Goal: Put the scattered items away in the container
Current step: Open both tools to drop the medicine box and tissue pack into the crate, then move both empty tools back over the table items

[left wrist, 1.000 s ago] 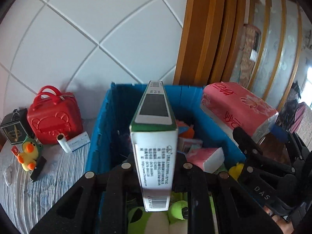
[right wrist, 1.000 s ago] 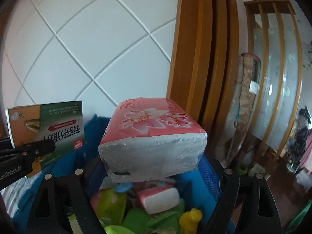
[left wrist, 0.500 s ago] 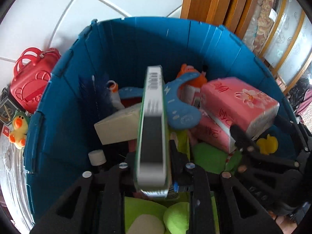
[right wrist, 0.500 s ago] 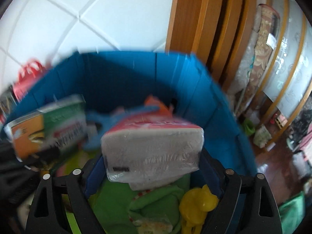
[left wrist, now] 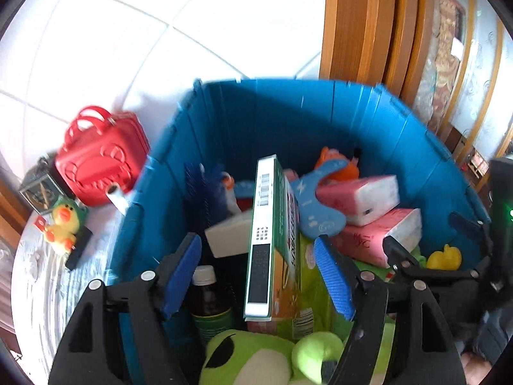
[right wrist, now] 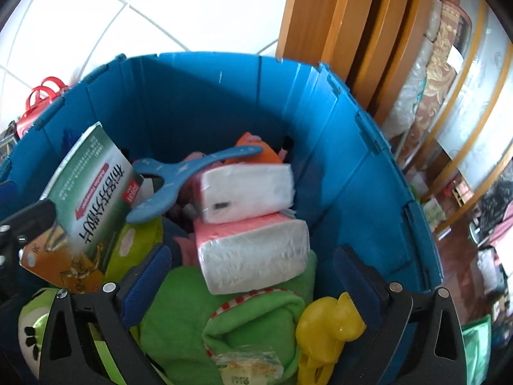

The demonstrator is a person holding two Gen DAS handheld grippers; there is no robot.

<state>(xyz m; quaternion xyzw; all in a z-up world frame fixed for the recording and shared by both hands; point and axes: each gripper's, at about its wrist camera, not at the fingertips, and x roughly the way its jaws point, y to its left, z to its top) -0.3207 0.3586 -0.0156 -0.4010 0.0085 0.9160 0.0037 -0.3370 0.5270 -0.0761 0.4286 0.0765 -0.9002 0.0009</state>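
Note:
The blue container [left wrist: 288,118] fills both views and holds several items. A green and white carton [left wrist: 272,240] stands on edge inside it, leaning between the pads of my left gripper [left wrist: 258,276]. Those jaws are opening, with a gap on both sides of the carton. In the right wrist view a pink tissue pack [right wrist: 253,253] lies on green cloth inside the container [right wrist: 368,173]. My right gripper [right wrist: 251,280] is spread wide around its near end; its jaws are opening and the pads are clear of it. The carton [right wrist: 86,211] leans at the left.
Outside the container on the left are a red bag [left wrist: 99,154], a yellow duck toy [left wrist: 64,221], a white roll [left wrist: 117,197] and a dark box [left wrist: 38,186]. A wooden frame [left wrist: 362,22] stands behind. A second tissue pack [right wrist: 247,192], green plush [left wrist: 256,359] and brown bottle [left wrist: 208,298] crowd the container.
Both grippers dropped from above the rim into the container. The left jaws let go of the carton. The right jaws let go of the tissue pack, which now lies on the pile.

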